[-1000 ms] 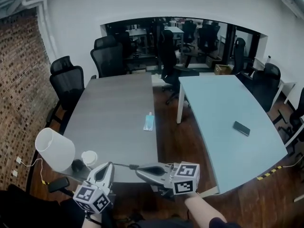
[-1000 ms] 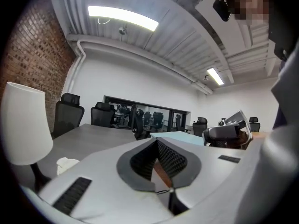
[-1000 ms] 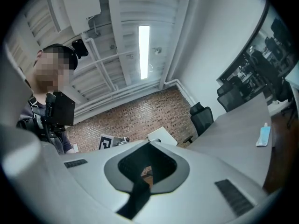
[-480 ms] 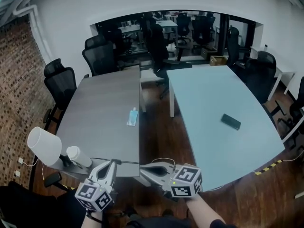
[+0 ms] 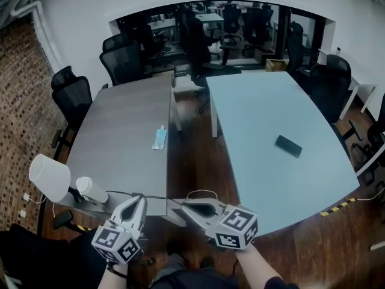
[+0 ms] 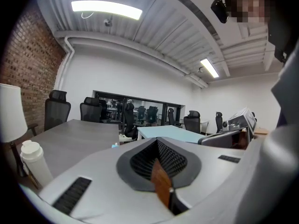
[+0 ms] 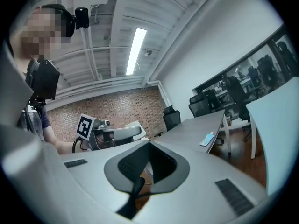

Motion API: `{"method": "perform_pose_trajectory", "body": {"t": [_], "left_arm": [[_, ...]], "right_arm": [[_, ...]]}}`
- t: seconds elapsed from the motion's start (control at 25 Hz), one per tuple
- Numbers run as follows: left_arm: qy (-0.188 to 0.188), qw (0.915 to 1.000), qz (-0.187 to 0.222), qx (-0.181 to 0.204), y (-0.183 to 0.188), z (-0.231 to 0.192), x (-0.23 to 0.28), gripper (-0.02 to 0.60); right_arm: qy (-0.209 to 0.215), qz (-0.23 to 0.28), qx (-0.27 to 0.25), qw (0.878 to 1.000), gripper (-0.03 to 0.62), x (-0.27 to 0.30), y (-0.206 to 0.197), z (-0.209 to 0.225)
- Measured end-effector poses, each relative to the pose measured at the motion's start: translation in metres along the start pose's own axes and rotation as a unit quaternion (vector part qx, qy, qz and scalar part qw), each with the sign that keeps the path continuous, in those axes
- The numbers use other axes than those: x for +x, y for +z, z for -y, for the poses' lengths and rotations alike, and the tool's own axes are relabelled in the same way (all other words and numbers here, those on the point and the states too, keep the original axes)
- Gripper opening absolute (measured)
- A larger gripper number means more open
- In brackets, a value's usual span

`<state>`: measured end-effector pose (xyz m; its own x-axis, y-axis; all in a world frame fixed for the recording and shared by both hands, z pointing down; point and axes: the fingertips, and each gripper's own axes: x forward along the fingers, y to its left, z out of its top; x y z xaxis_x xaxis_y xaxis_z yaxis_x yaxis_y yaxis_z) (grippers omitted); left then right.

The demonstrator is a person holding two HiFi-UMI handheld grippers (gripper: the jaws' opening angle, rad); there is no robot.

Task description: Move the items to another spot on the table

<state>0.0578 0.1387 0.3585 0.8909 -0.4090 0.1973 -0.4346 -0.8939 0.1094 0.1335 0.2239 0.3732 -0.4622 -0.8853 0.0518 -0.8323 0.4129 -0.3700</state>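
The left tongs and right tongs are both pinched closed and empty, at the grey tabletop's near edge. A black phone lies slantwise on the pale tabletop beside it. A blue packet lies lengthwise by the grey tabletop's right edge.

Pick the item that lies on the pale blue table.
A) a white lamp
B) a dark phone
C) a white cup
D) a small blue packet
B: the dark phone lies alone on the pale blue table.
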Motion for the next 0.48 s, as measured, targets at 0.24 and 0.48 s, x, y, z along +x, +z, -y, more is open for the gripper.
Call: {"method": "perform_pose_trajectory", "body": {"t": [0.24,0.48], "left_arm": [[-0.012,0.9998,-0.013,-0.007,-0.008,0.004,0.018,0.008],[-0.03,0.9995,-0.009,-0.01,-0.008,-0.004,0.041,0.009]], "right_arm": [[-0.027,0.006,0.009,1.0,0.003,-0.017,0.0,0.015],[-0.059,0.004,0.007,0.998,0.003,-0.026,0.003,0.036]]}}
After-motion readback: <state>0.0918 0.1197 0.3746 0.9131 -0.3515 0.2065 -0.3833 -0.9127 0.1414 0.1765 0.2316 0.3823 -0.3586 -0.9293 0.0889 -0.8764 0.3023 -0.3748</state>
